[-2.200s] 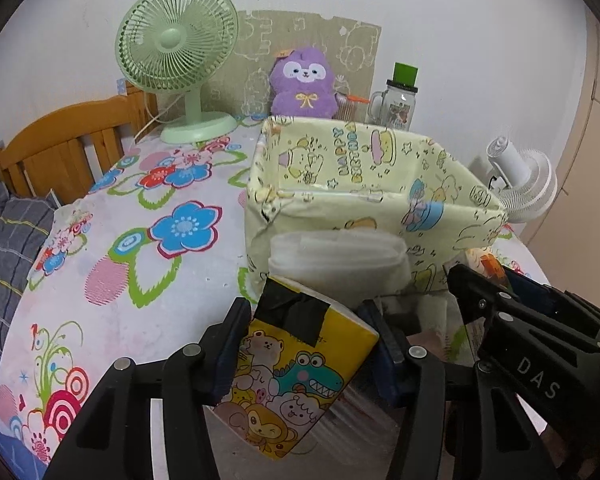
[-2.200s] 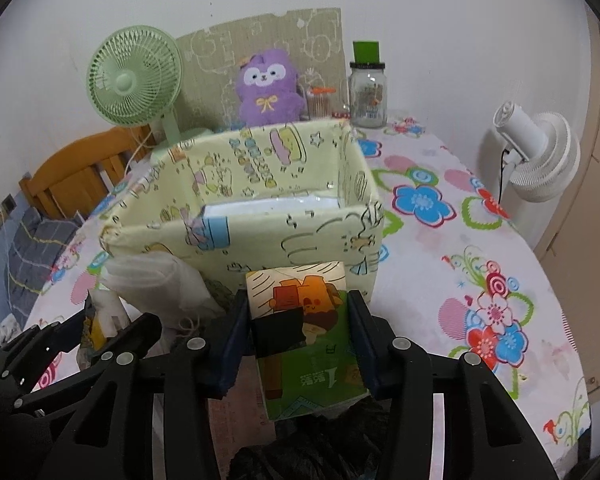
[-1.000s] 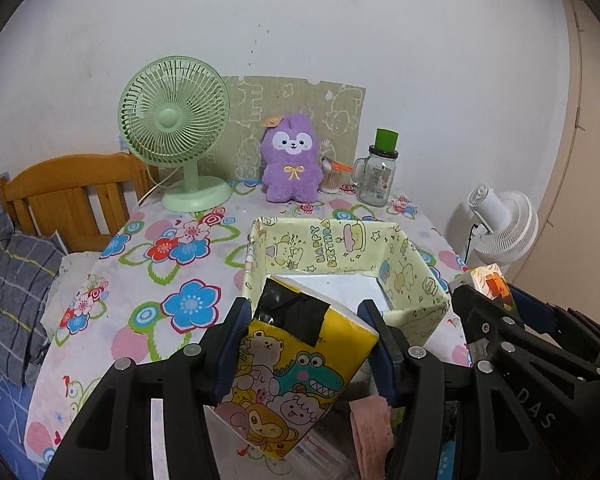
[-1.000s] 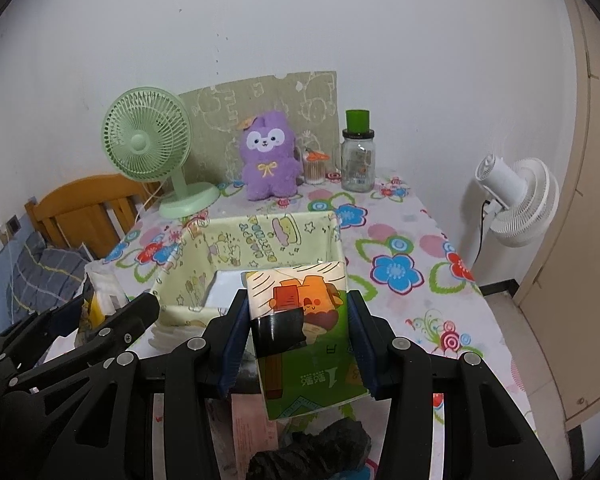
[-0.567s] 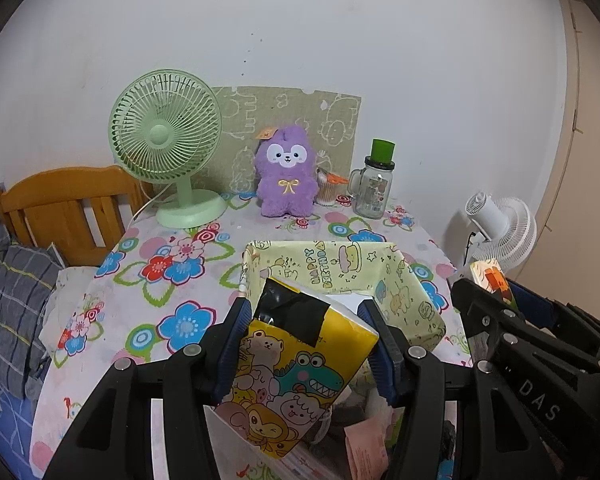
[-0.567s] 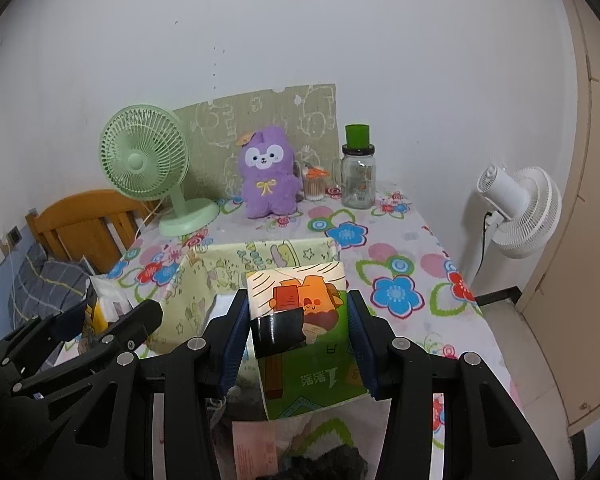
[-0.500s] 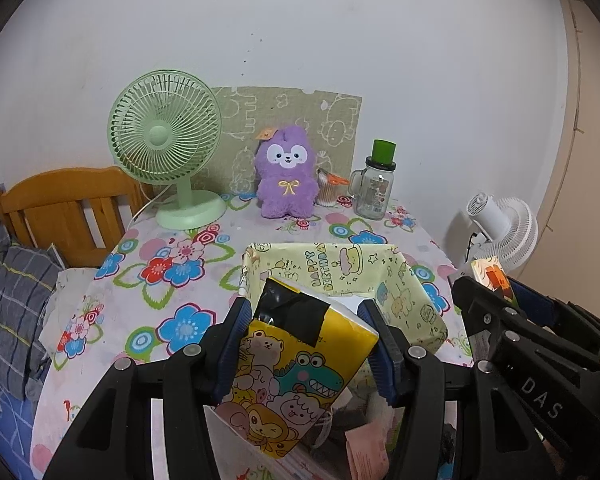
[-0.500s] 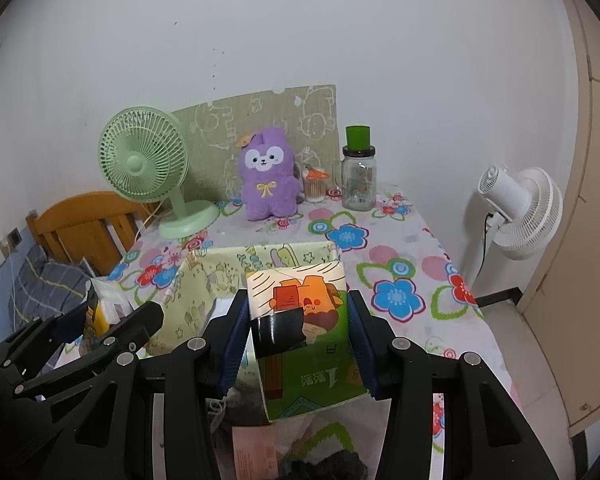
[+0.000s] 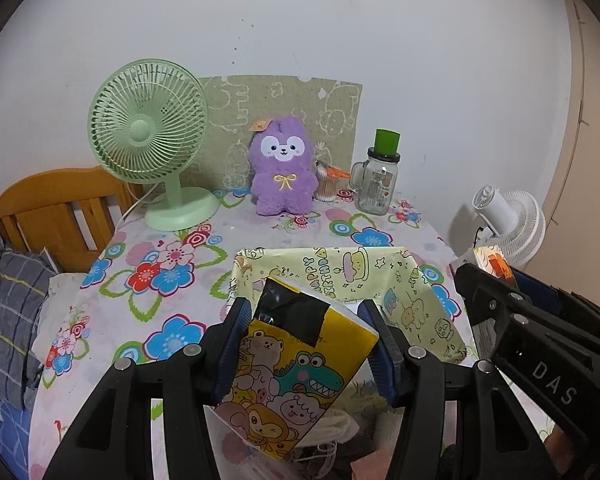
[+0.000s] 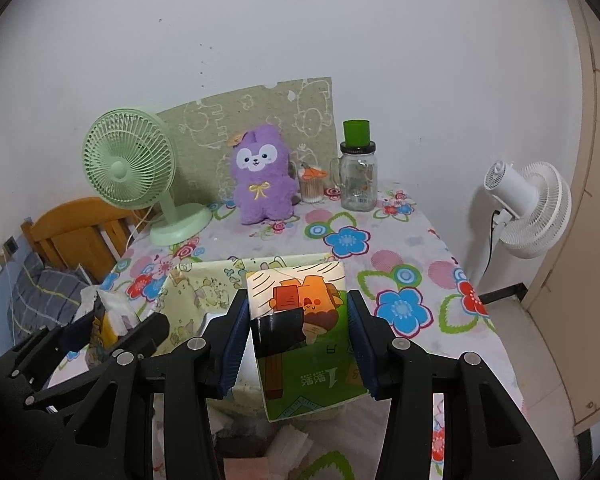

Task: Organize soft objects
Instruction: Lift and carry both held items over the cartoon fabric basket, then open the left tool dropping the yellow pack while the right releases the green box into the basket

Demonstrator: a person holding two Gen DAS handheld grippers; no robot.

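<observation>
- The left gripper [image 9: 306,344], at lower centre and angled downward, is clenched on the yellow tissue pack [image 9: 300,372], whose long axis tilts up-left.
- The right gripper [image 10: 296,336] clamps the green tissue pack [image 10: 304,336], nearly upright.
- Both packs hang above the near edge of the yellow fabric box [image 9: 416,300]; the floral surface [image 9: 160,280] lies open at left.

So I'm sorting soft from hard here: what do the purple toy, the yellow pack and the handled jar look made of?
Purple plush toy: fuzzy pile fabric, matte. Yellow tissue pack, held in the left gripper: thin glossy plastic film, judging by its sheen and creases; probably soft inside. Handled jar: clear glass, apparently, hard, with a green cap.
</observation>
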